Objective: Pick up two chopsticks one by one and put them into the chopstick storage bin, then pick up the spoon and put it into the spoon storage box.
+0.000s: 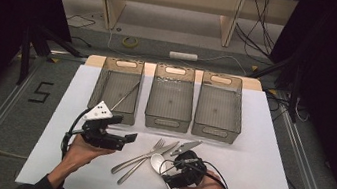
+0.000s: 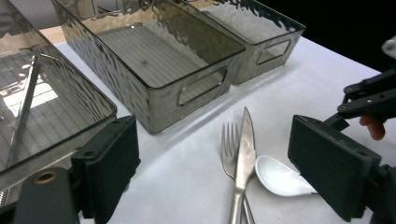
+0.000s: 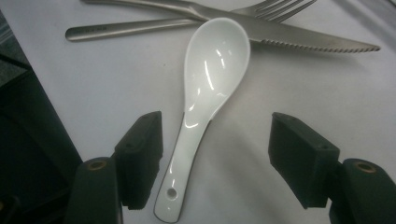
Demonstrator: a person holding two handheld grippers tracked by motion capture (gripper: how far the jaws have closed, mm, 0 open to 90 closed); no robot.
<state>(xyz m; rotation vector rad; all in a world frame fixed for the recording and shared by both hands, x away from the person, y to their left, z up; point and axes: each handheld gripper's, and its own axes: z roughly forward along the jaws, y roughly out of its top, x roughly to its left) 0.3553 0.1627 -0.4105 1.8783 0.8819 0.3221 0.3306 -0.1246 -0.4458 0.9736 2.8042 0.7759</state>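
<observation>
A white ceramic spoon (image 3: pixel 205 88) lies on the white table cover, bowl away from the camera. My right gripper (image 3: pixel 215 158) is open, with a jaw on each side of the spoon's handle and a gap on both sides. In the high view the right gripper (image 1: pixel 172 176) sits low over the spoon (image 1: pixel 157 162). A steel knife (image 3: pixel 303 37) and fork (image 3: pixel 130 28) lie crossed just beyond the bowl. My left gripper (image 1: pixel 124 141) is held open and empty to the left of the cutlery. Its own view shows the left gripper (image 2: pixel 212 144), the knife (image 2: pixel 243 149), the fork (image 2: pixel 228 144) and the spoon (image 2: pixel 280 177).
Three grey see-through bins stand in a row at the back: left (image 1: pixel 102 82), middle (image 1: pixel 167 120), right (image 1: pixel 215 132). A thin metal stick (image 1: pixel 127 96) lies slanted in the left bin. The white cover (image 1: pixel 256 173) has bare room to the right and front left.
</observation>
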